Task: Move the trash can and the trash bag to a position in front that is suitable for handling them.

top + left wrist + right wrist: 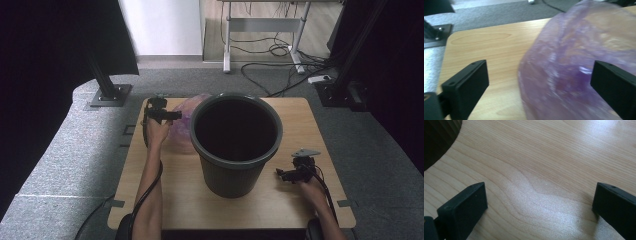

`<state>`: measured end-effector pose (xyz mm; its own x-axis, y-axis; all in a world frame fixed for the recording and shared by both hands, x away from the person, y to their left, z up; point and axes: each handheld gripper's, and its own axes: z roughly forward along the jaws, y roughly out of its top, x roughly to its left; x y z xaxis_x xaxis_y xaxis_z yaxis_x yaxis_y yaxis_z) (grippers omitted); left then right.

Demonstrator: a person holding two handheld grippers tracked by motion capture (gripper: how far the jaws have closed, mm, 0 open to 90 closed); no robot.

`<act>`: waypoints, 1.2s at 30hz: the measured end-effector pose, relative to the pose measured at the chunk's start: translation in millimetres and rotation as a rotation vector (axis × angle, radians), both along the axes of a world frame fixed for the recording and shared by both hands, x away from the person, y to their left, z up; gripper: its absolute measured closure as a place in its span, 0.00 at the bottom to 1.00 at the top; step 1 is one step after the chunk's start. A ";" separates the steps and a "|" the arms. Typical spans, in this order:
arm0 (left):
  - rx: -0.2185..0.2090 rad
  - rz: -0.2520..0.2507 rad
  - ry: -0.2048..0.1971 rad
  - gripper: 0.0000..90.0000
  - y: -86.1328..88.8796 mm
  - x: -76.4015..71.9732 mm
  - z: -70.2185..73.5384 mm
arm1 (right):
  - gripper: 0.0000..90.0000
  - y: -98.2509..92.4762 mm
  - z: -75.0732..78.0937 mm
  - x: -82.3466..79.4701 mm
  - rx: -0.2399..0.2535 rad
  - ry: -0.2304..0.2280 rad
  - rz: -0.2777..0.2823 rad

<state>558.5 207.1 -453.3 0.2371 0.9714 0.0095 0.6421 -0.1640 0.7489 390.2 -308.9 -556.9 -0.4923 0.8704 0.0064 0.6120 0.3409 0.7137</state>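
Observation:
A dark grey plastic bin (236, 145) stands upright in the middle of the wooden table (280, 200), and its inside looks dark. Behind its left side lies a crumpled translucent purple bag (186, 125). In the left gripper view the purple bag (579, 67) bulges in from the right, reaching between the two wide-apart jaws. My left gripper (172, 116) is open beside the bag, pointing right. My right gripper (281, 173) is open just right of the bin, low over the table. In the right gripper view bare wood (541, 182) lies between the jaws, with the bin's wall (436, 140) at the top left.
The table's left edge meets grey carpet (65, 160). A black post on a metal foot (107, 92) stands at the back left. Another frame base (340, 92), a white desk frame (265, 25) and loose cables (280, 50) lie beyond the far edge.

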 end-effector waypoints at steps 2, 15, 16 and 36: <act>0.041 0.003 0.036 0.04 -1.4 11.3 -13.2 | 0.00 0.0 0.0 0.0 0.000 0.000 0.000; 0.041 -0.025 0.142 0.05 -12.4 16.5 -88.6 | 0.00 0.3 0.0 -0.1 0.001 0.000 0.004; 0.040 -0.031 0.133 0.04 -16.4 14.8 -89.5 | 0.00 0.3 -0.1 -0.1 0.001 0.000 0.004; 0.043 -0.211 0.111 0.00 -134.8 18.2 -94.0 | 0.00 0.4 -0.1 -0.1 0.002 0.000 0.009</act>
